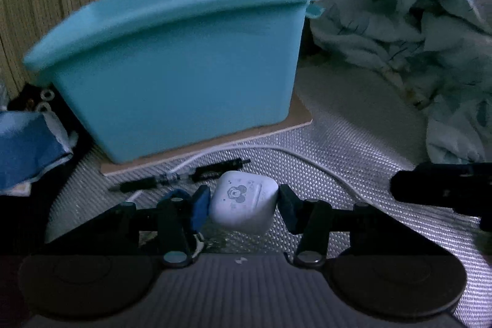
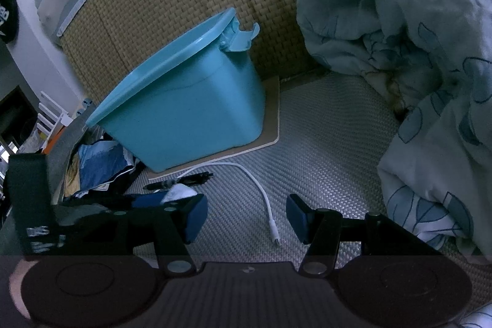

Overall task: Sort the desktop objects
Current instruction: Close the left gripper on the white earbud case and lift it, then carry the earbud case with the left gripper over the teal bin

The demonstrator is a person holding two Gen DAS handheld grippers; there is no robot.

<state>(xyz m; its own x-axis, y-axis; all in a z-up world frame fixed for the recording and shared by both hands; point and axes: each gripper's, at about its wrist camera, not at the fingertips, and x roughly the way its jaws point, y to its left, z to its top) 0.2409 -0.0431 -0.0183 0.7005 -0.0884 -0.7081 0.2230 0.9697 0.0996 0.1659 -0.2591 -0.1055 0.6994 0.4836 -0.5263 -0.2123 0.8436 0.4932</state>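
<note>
A white earbud case [image 1: 243,206] is gripped by the left gripper [image 1: 244,209] before the blue bin [image 1: 172,76]; the right gripper's [image 2: 246,219] jaws are held half open, empty, over a white cable [image 2: 261,192].

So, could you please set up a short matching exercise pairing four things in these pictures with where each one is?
1. small white earbud case
2. teal plastic bin
3. white charging cable
4. black pen

a. on the thin tan board
b. between the left gripper's pads
c. plug end ahead of the open right gripper
d. lying by the board's near edge

1-b, 2-a, 3-c, 4-d
</note>
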